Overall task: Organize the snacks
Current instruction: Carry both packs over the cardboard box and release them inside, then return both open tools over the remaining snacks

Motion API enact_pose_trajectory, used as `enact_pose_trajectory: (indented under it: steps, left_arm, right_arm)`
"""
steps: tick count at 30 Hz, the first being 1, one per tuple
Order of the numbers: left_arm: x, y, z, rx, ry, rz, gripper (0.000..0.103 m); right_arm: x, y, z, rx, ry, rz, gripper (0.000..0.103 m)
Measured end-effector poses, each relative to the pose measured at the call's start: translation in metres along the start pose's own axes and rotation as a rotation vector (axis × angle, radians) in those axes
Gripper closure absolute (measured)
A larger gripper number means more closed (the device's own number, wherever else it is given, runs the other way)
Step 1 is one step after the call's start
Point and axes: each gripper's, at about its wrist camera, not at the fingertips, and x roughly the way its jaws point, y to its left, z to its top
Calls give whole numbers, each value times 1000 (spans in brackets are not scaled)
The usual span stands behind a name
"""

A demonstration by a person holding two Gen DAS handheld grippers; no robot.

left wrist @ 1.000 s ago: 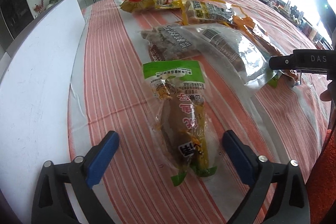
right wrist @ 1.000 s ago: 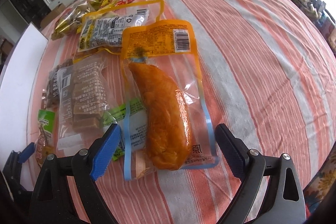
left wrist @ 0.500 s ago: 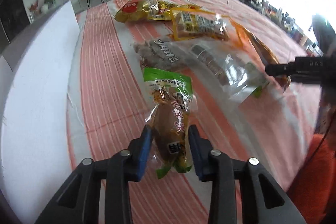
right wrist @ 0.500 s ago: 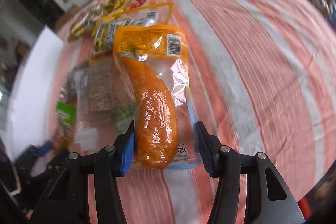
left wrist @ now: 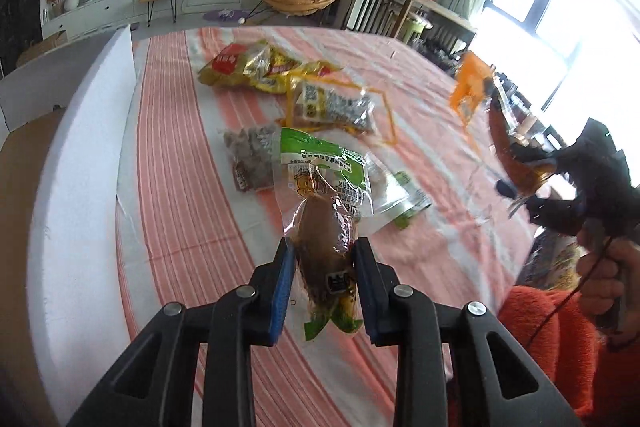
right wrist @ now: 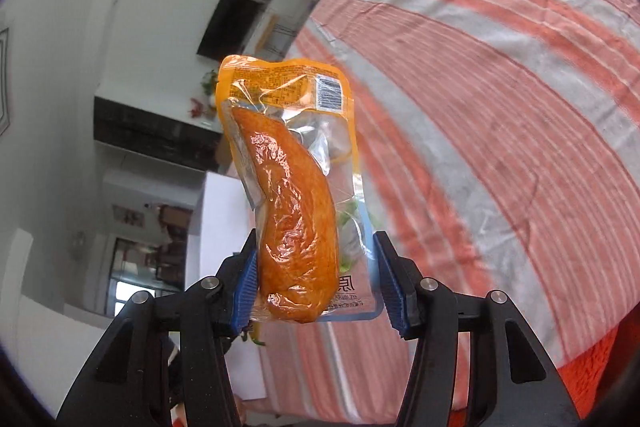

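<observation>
Living room with a wall-mounted television, potted plants and an orange lounge chair at the top of the left wrist view; bright window at upper right. The worktop (left wrist: pixel 172 147) carries a cloth of salmon and pale stripes, with a white board (left wrist: pixel 76 187) along its left edge.

Left tool (left wrist: pixel 324 283), lower centre of its frame: blue pads clamped on the lower body of the green-topped packet (left wrist: pixel 324 211), which rises from between the pads toward frame centre, clear of the cloth. Its green header stands uppermost.

Right tool (right wrist: pixel 316 283), lower centre of its own view: pads pressed on both sides of the orange-topped packet (right wrist: pixel 292 187), holding a glossy orange piece of food. The packet stands up from the pads, header at the top, lifted off the worktop. In the left wrist view this tool and packet appear at right, blurred.

Remaining on the cloth, upper centre of the left wrist view: a yellow packet (left wrist: pixel 256 67), a yellow-edged packet (left wrist: pixel 336 107), a dark clear packet (left wrist: pixel 252 163) and a clear pouch with green trim (left wrist: pixel 400 191).
</observation>
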Motion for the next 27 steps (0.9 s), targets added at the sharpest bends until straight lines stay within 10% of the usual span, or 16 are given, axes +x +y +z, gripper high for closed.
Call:
enact_pose_trajectory:
  steps: [7, 16, 20, 23, 27]
  left_arm:
    - [-100, 50, 21, -162, -137, -93, 74]
    - [-213, 157, -10, -306, -231, 304, 71]
    - [-226, 184, -31, -382, -215, 475, 14]
    - [-223, 183, -36, -400, -226, 467, 13]
    - [-198, 164, -29, -369, -221, 380, 13]
  right_arm:
    - [30, 91, -20, -138, 98, 129, 47]
    - [142, 268, -97, -369, 376, 329, 37]
    - [205, 292, -130, -422, 489, 244, 21]
    - [218, 280, -127, -398, 497, 235, 21]
    - [187, 257, -111, -544, 299, 57, 21]
